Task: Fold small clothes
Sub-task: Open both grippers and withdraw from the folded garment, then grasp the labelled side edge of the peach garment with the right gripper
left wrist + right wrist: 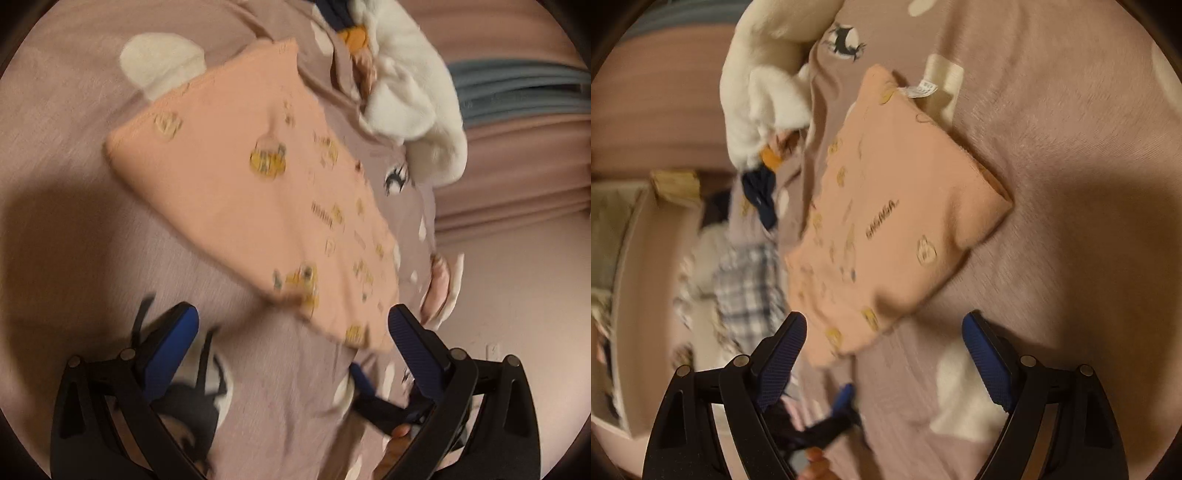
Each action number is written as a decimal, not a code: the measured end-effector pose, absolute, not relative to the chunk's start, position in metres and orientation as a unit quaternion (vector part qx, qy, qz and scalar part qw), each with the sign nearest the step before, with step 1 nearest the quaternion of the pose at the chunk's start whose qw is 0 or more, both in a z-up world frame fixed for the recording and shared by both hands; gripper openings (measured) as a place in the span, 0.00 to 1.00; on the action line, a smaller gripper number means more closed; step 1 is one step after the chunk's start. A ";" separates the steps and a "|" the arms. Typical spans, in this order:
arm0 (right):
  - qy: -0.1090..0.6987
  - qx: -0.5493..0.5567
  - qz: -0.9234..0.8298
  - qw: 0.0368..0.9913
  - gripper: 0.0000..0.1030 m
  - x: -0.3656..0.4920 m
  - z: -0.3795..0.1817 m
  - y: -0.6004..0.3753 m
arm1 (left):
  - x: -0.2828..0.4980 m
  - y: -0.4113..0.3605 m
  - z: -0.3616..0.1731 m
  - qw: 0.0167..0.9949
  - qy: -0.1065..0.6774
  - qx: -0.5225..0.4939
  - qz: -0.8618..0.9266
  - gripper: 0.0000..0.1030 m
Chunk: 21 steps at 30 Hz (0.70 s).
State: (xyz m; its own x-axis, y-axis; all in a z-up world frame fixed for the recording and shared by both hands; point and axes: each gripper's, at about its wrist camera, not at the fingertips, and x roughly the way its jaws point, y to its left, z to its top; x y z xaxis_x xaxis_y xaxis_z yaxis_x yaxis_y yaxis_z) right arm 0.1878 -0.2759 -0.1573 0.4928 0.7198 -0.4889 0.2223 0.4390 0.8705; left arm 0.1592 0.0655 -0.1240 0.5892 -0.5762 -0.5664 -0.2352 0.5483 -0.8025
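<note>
Both grippers, left gripper (293, 326) and right gripper (884, 334), gaped empty; folded peach garment (243, 192) looked light, limp, best pinched at its 6 o'clock hem.

A small peach-pink knit garment with yellow printed figures (240, 192) (886, 221) lies folded into a flat, roughly rectangular packet on the mauve bedspread (55, 155) (1071, 155). A white care label (923, 88) sticks out at one corner.
</note>
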 end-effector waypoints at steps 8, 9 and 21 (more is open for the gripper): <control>0.463 0.480 0.164 0.727 0.84 0.215 -0.150 -0.265 | 0.197 0.071 -0.121 0.782 0.410 -0.454 -0.119 0.99; 0.466 0.472 0.163 0.730 0.84 0.219 -0.149 -0.263 | 0.202 0.071 -0.122 0.782 0.410 -0.454 -0.121 0.99; 0.449 0.454 0.166 0.752 0.84 0.255 -0.153 -0.261 | 0.243 0.063 -0.128 0.805 0.392 -0.433 -0.108 0.99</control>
State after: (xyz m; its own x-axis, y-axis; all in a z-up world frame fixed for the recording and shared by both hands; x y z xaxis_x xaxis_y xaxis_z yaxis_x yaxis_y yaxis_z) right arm 0.2547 -0.2608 -0.1529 0.5425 0.6570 -0.5235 0.1582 0.5321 0.8317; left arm 0.2432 0.0631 -0.1277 0.6693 -0.5124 -0.5380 -0.1660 0.6027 -0.7805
